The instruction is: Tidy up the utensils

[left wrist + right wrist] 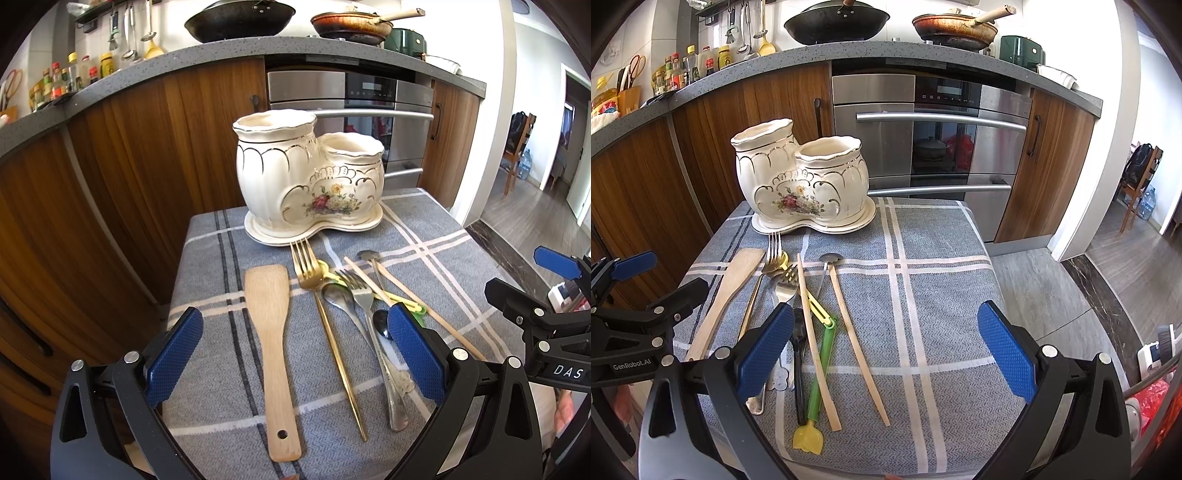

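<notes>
Two pieces of lettering can be read. In the right wrist view, white print on the black body of the left gripper reads "GenRobot.AI". In the left wrist view, the black body of the right gripper carries white letters "DAS" (cut off at the frame edge). Labels on the condiment bottles on the countertop are too small to read.

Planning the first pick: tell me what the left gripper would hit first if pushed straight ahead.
Probably the gold fork, or the wooden spatula beside it: both lie between the open left gripper's fingers. Past them stands the ceramic holder. Height above the cloth is unclear.
</notes>
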{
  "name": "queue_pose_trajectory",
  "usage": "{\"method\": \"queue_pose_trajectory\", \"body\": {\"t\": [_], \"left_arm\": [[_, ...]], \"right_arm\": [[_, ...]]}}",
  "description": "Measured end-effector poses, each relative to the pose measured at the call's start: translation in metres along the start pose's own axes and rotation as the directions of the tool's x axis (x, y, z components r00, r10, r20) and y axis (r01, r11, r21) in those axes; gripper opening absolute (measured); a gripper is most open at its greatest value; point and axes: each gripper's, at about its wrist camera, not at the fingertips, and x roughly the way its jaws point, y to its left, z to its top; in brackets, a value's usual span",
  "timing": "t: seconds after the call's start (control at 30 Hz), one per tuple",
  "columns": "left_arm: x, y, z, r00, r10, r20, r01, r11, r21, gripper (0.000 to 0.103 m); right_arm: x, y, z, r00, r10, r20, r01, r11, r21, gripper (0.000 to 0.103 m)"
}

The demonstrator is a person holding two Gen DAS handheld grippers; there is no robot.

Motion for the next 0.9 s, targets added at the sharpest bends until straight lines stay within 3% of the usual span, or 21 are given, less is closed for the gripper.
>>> {"method": "queue_pose_trajectory", "body": {"t": [0.9], "left_arm": [[-0.0023, -0.0018, -0.0005, 1.0, -0.002, 0.011, 0.002, 1.0, -0.005, 0.1]], "right_arm": [[-0.0005, -0.0001, -0.0001, 1.0, 0.002, 0.003, -0.002, 1.0, 0.004, 0.098]]}}
